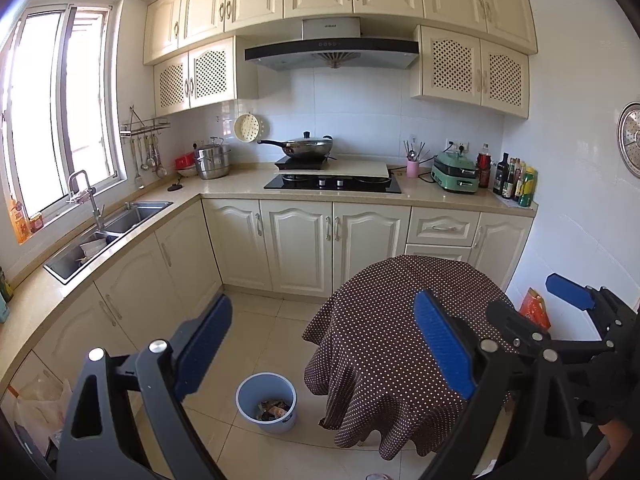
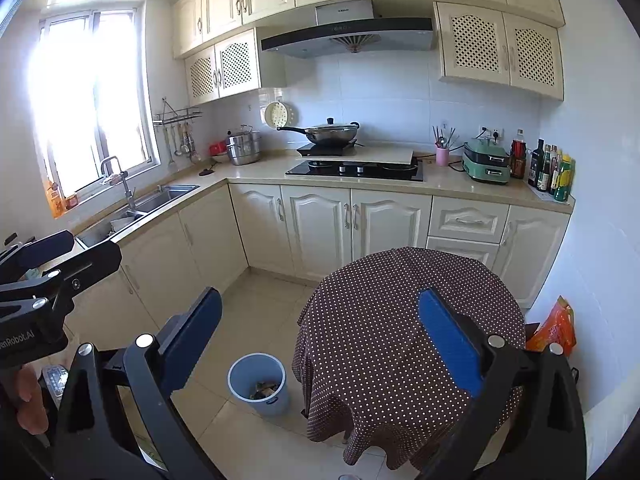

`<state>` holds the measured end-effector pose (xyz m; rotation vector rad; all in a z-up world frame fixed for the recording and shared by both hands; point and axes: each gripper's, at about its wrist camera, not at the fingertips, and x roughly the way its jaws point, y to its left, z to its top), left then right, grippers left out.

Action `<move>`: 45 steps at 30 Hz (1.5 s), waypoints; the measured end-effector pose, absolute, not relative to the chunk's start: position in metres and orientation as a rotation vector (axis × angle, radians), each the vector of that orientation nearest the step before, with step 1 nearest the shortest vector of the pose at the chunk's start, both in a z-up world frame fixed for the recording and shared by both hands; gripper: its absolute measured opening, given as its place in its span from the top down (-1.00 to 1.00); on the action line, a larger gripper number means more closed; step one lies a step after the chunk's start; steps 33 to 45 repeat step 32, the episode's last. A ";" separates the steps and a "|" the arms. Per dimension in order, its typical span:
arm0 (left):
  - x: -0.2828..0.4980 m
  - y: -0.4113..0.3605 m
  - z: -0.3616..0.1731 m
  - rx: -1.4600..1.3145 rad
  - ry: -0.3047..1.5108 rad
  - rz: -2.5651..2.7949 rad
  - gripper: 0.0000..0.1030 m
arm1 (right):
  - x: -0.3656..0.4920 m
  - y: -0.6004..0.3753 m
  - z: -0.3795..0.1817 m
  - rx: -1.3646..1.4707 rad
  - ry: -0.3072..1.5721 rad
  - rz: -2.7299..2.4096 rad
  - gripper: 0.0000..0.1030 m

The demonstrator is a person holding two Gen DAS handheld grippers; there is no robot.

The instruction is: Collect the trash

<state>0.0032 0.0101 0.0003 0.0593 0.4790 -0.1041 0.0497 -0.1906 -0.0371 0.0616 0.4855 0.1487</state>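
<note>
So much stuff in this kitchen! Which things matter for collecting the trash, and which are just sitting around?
For the job:
- blue bin on the floor, scraps already inside
- left gripper, open and empty
- right gripper, open and empty

Just lying about:
- dotted tablecloth
- wok on the stove
- steel pot
- green cooker
- sauce bottles
- orange bag

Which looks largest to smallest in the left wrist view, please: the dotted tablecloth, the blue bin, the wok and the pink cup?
1. Tablecloth
2. Bin
3. Wok
4. Cup

The wok sits far back on the counter, so nearness may flatter the bin; their true order is unsure.
</note>
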 end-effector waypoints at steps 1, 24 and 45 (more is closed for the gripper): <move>0.004 0.009 0.000 0.059 0.481 -0.105 -0.76 | 0.051 -0.192 -0.037 0.063 0.487 0.147 -0.85; 0.096 -0.034 -0.039 0.081 0.627 -0.052 -0.76 | 0.142 -0.243 -0.081 0.110 0.601 0.135 -0.85; 0.210 -0.082 -0.075 0.083 0.756 0.033 -0.76 | 0.256 -0.297 -0.147 0.096 0.744 0.130 -0.85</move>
